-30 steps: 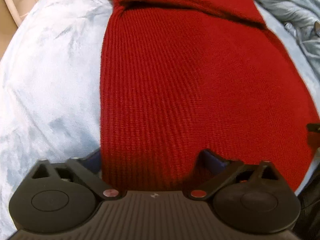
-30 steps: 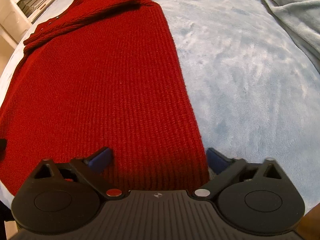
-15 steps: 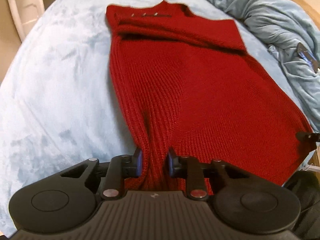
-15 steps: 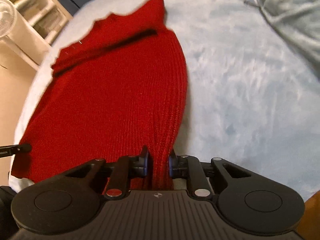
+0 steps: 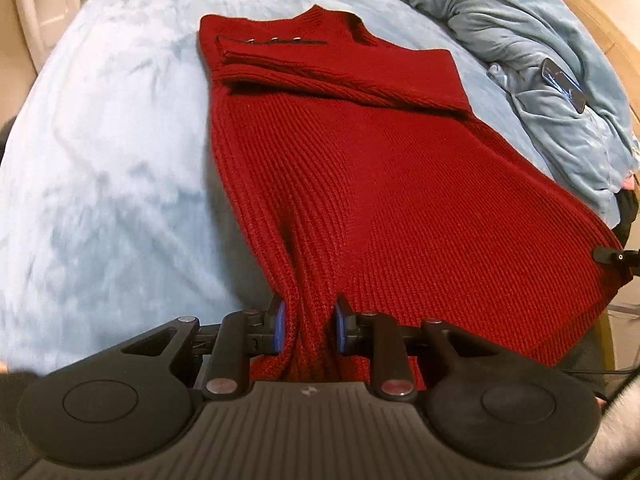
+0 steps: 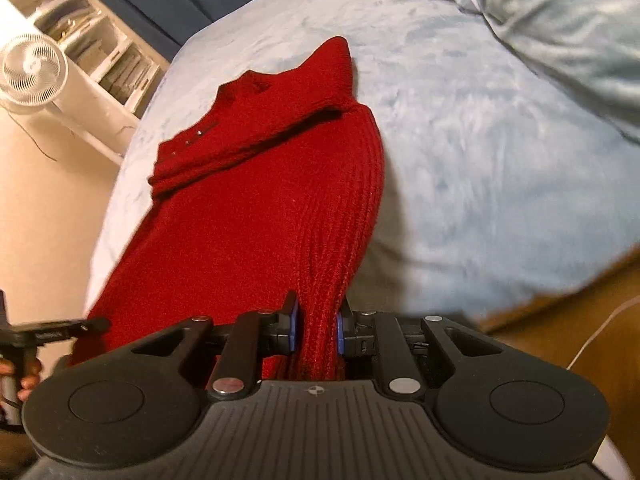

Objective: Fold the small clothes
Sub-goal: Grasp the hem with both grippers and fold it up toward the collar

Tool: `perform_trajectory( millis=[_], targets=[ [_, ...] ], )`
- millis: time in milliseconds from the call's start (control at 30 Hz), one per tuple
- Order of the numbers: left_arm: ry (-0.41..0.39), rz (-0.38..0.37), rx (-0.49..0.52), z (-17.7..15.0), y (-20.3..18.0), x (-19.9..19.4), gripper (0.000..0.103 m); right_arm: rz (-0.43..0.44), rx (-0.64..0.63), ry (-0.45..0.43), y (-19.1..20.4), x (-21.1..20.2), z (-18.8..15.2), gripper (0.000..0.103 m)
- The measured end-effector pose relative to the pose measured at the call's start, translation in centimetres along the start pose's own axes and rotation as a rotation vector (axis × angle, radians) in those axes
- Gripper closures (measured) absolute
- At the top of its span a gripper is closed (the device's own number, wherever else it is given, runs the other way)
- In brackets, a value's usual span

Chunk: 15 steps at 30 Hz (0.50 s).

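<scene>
A red knitted sweater (image 5: 360, 168) lies lengthwise on a pale blue bed cover (image 5: 100, 140), its sleeves folded across the chest near the collar. My left gripper (image 5: 308, 326) is shut on the hem's left corner, lifted off the bed. My right gripper (image 6: 316, 330) is shut on the hem's right corner of the sweater (image 6: 256, 208), also raised. The cloth bunches into ridges between each pair of blue pads. The right gripper's tip (image 5: 612, 258) shows at the left wrist view's right edge, and the left gripper's tip (image 6: 56, 330) at the right wrist view's left edge.
A crumpled grey-blue blanket (image 5: 540, 72) lies on the bed's far right side. A white fan (image 6: 32, 68) and a white shelf unit (image 6: 92, 52) stand on the floor left of the bed. The bed's near edge (image 6: 520, 296) drops to a brown floor.
Both grippers went from open at the hem to shut on it, then rose and pulled back, lifting the hem corners off the bed.
</scene>
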State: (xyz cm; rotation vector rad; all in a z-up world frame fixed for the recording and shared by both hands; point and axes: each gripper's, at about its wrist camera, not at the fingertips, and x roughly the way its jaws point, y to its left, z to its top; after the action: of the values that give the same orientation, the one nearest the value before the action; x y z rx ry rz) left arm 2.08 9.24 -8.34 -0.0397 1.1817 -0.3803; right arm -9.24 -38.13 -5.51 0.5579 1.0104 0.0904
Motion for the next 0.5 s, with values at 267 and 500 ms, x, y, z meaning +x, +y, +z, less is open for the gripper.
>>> perform_trajectory(
  millis=[267,500],
  targets=[
    [-0.076,-0.106,-0.063,8.2,1.2,-1.6,0.078,0.121,0.199,-0.051,1.9,-0.6,8.5,0.085],
    [-0.199,-0.053,-0.278,24.7,6.7,2.7,0.055,0.136,0.192,-0.205,5.8,7.8,25.7,0.074]
  ],
)
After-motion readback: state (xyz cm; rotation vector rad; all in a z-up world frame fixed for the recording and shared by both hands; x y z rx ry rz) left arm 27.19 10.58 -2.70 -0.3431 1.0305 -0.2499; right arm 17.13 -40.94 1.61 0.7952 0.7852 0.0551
